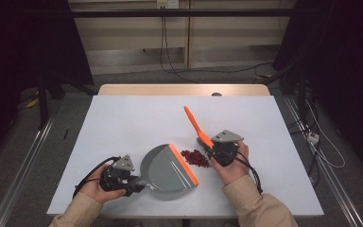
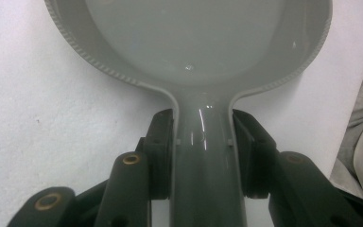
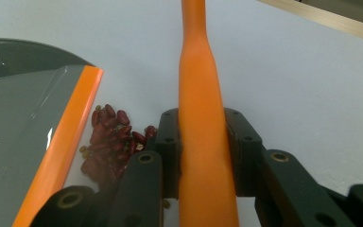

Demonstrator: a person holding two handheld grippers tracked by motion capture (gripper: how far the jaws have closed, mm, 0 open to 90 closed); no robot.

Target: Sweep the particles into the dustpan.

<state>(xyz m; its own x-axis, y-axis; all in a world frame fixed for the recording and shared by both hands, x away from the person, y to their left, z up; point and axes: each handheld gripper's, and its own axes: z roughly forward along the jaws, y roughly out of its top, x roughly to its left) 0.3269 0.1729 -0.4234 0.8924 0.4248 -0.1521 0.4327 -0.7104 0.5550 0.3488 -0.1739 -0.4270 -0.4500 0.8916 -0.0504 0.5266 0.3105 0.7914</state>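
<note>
Left gripper [image 2: 203,156] clamps grey dustpan [image 2: 203,42] handle over seemingly white table [image 2: 38,118]

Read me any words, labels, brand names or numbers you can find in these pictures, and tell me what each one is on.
None can be read. The grey dustpan, its orange lip, the orange brush handle and the white table carry no print that I can see. The left gripper and right gripper show no legible markings.
</note>
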